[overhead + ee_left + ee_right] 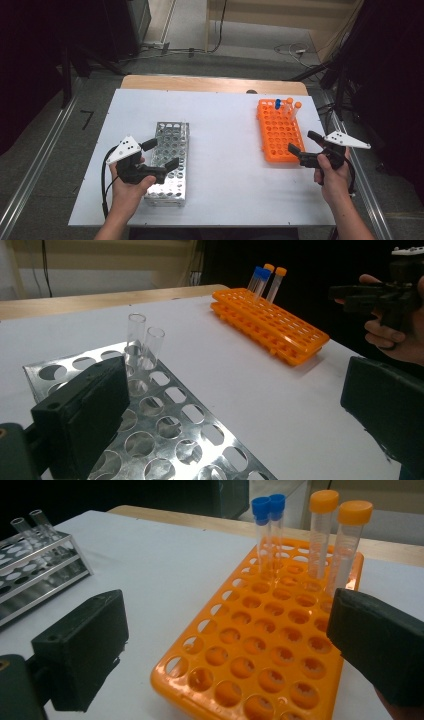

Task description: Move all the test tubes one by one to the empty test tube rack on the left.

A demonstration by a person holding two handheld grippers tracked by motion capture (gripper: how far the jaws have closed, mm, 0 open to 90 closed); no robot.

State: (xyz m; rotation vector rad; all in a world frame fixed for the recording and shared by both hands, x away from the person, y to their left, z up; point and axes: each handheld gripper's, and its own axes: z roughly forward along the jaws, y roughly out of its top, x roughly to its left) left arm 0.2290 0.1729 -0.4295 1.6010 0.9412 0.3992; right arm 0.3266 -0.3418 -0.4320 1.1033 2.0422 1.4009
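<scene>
Left gripper (159, 153) spread wide, empty, over the metal rack (170, 162) at the table's (225, 130) near left. Right gripper (305, 141) equally wide, empty, just beside the near end of the orange rack (279, 132). Farther off, capped tubes (310, 535) upright at its far end; two clear open tubes (142, 340) in the metal rack, plain from the left gripper view.

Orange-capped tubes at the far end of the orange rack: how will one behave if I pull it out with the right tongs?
The orange-capped tubes look smooth, clear and thin-walled, so probably slippery and light. They stand tall above the orange rack, so a sideways nudge may tilt them. Round-bodied, one would likely roll if laid down.
</scene>
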